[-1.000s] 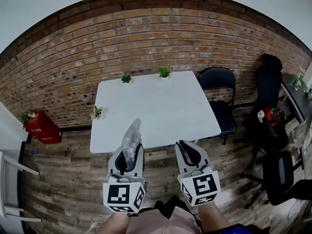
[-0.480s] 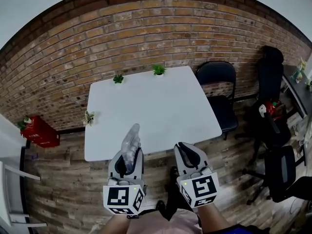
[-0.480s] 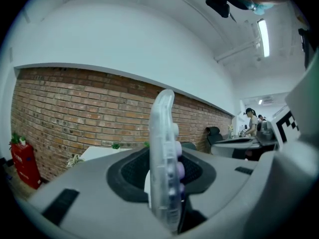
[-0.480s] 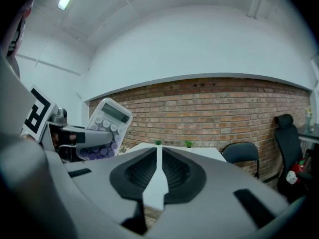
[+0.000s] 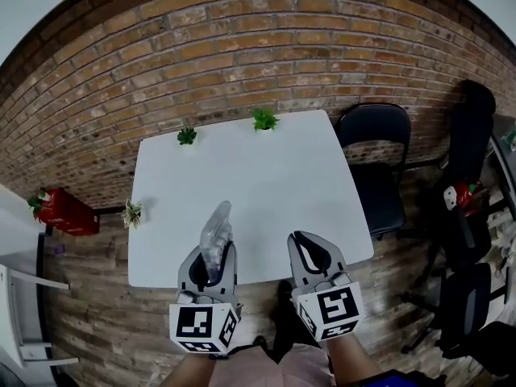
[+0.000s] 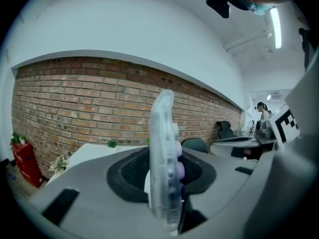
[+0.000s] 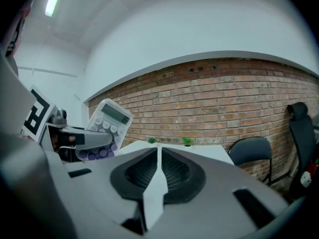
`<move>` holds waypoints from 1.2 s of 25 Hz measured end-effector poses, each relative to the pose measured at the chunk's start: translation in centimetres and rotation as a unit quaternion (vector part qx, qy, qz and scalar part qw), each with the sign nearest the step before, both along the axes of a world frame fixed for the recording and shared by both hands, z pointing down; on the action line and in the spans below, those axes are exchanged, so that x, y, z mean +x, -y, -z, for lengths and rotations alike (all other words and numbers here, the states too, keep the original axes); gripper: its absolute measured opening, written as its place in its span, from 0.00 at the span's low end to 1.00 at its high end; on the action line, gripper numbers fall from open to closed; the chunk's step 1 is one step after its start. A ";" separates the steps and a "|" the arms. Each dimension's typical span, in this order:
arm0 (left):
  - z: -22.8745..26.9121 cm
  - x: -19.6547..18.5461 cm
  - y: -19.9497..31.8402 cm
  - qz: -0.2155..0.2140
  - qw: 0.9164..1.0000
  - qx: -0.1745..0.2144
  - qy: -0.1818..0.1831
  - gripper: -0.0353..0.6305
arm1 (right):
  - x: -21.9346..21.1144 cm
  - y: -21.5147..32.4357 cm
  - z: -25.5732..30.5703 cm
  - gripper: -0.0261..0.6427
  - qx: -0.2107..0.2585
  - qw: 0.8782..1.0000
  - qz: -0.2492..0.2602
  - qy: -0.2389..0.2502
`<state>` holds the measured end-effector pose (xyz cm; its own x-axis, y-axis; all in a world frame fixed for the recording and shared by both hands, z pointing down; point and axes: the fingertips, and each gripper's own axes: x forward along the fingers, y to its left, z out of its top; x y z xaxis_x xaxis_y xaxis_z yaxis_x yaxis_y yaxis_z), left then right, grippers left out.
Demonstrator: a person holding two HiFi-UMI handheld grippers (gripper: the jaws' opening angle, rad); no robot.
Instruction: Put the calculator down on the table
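Observation:
A translucent white calculator (image 5: pixel 215 236) with round purple and white keys stands on edge between the jaws of my left gripper (image 5: pixel 211 258), which is shut on it. In the left gripper view the calculator (image 6: pixel 164 158) fills the middle, edge-on. In the right gripper view the calculator (image 7: pixel 104 128) shows at the left, display uppermost. My right gripper (image 5: pixel 310 255) is shut with nothing in it; its jaws meet in the right gripper view (image 7: pixel 158 171). Both grippers hover over the near edge of the white table (image 5: pixel 266 176).
Two small green plants (image 5: pixel 263 119) (image 5: pixel 187 135) stand at the table's far edge by the brick wall; a third plant (image 5: pixel 131 214) sits off its left side. A black chair (image 5: pixel 379 168) stands right of the table, a red crate (image 5: pixel 64 212) at left.
Both grippers have advanced toward the table and now reach over its near edge; the table looks larger and closer. The calculator stays gripped in the left gripper.

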<state>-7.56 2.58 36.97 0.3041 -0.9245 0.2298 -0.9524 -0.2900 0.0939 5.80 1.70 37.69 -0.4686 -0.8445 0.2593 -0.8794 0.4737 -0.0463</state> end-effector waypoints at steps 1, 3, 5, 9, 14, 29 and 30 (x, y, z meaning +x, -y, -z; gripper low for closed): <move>0.0 0.3 1.1 0.004 1.000 -0.001 0.002 0.26 | 0.1 1.3 0.1 0.08 0.000 1.000 0.007 0.002; 0.2 0.9 3.1 0.014 1.000 -0.002 0.004 0.26 | 0.4 3.9 0.2 0.08 0.001 1.000 0.020 0.007; 0.6 1.3 5.2 0.024 1.000 0.001 0.007 0.26 | 0.7 6.3 0.5 0.07 0.002 0.999 0.033 0.009; 1.8 2.0 8.5 0.045 0.999 0.012 0.010 0.26 | 0.8 10.0 1.4 0.07 0.011 0.998 0.061 0.010; 4.3 2.4 11.5 0.059 0.997 0.042 0.013 0.26 | 0.5 13.8 4.2 0.07 0.047 0.995 0.086 0.011; 4.5 -0.3 17.8 0.066 0.997 0.033 0.018 0.26 | -1.8 20.7 5.6 0.06 0.058 0.994 0.096 0.004; 4.1 -0.4 18.2 0.063 0.997 0.027 0.018 0.26 | -1.9 21.0 5.4 0.06 0.055 0.994 0.094 0.003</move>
<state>-7.95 -15.60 32.83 0.1763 -0.9664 0.1872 -0.9843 -0.1707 0.0459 3.92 -19.31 32.26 -0.6223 -0.7645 0.1680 -0.7745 0.6326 0.0098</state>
